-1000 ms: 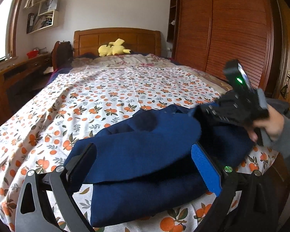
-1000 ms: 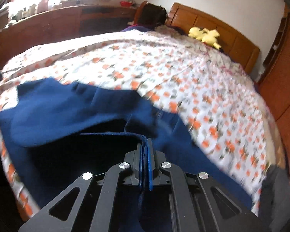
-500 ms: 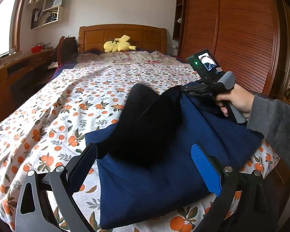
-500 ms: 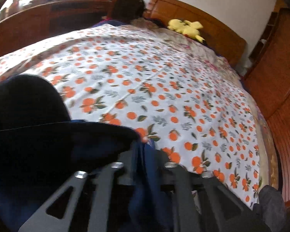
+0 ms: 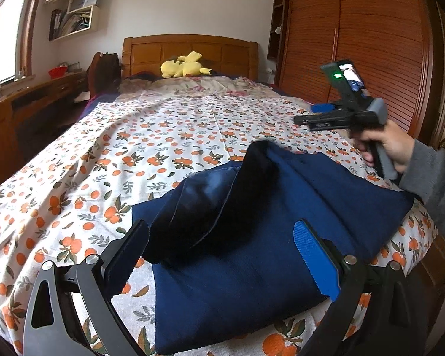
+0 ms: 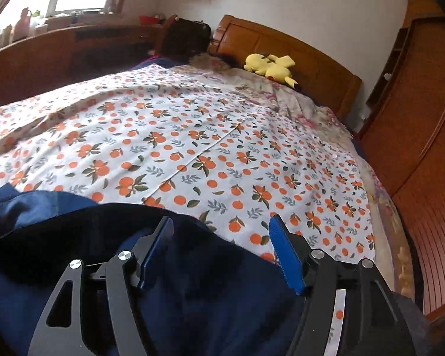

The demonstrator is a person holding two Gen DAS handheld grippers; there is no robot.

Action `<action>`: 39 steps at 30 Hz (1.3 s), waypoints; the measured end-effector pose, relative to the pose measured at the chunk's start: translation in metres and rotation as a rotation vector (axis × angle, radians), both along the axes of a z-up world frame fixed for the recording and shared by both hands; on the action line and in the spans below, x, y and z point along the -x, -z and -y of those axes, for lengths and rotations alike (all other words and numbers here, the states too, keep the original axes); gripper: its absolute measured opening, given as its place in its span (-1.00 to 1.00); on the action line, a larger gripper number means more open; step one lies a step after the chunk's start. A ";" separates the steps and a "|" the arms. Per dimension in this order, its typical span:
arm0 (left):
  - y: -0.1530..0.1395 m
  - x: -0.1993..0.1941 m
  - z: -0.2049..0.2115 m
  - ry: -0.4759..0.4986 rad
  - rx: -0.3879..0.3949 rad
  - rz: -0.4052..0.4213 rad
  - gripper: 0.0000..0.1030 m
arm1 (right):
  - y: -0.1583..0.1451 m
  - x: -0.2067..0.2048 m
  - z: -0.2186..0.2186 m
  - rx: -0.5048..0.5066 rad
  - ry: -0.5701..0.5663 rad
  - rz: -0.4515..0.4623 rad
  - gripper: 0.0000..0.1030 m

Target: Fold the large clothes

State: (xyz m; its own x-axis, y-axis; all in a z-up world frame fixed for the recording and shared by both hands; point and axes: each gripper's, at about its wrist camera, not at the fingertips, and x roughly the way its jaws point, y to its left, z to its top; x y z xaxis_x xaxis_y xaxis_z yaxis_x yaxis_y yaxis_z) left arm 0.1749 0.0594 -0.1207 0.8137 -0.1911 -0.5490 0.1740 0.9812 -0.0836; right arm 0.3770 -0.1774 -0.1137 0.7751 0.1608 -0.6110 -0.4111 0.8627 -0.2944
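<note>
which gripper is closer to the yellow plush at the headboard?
Right. The right gripper is raised over the far edge of the navy garment, up-bed toward the yellow plush. The left gripper sits open at the foot end.

Black-framed tool (image 5: pixel 225 255) with blue ribbed pads (image 5: pixel 316 259), silver screws; grey sleeve (image 5: pixel 436 172).

The left gripper (image 5: pixel 221 256) fills the bottom of the left wrist view, its jaws spread wide with nothing between the blue pads. At the right edge of the same view the right hand (image 5: pixel 390 148), in a grey sleeve, grips the handle of the right gripper (image 5: pixel 314 114), which is raised in the upper right of the frame and points toward the left. In the right wrist view the right gripper's jaws also stand wide apart at the bottom centre, holding nothing.
</note>
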 end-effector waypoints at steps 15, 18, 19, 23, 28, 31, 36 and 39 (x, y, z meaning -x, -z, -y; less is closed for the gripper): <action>0.000 -0.023 -0.011 -0.001 -0.103 -0.104 0.92 | 0.056 0.070 0.060 -0.140 -0.030 -0.141 0.23; 0.012 -0.034 -0.017 -0.004 -0.134 -0.164 0.85 | 0.058 0.079 0.061 -0.161 -0.048 -0.137 0.23; 0.016 -0.036 -0.019 -0.007 -0.139 -0.179 0.81 | 0.059 0.080 0.060 -0.160 -0.053 -0.136 0.23; 0.028 -0.051 -0.028 0.001 -0.137 -0.250 0.72 | 0.070 0.086 0.055 -0.145 -0.060 -0.132 0.23; 0.034 -0.065 -0.024 0.048 -0.147 -0.298 0.70 | 0.074 0.088 0.055 -0.136 -0.057 -0.110 0.23; 0.037 -0.072 -0.018 0.070 -0.187 -0.310 0.54 | 0.074 0.088 0.056 -0.140 -0.056 -0.110 0.23; 0.050 -0.086 -0.013 0.102 -0.245 -0.371 -0.57 | 0.075 0.089 0.057 -0.147 -0.056 -0.111 0.23; 0.047 -0.095 -0.016 0.123 -0.250 -0.370 -0.96 | 0.076 0.089 0.057 -0.147 -0.060 -0.114 0.23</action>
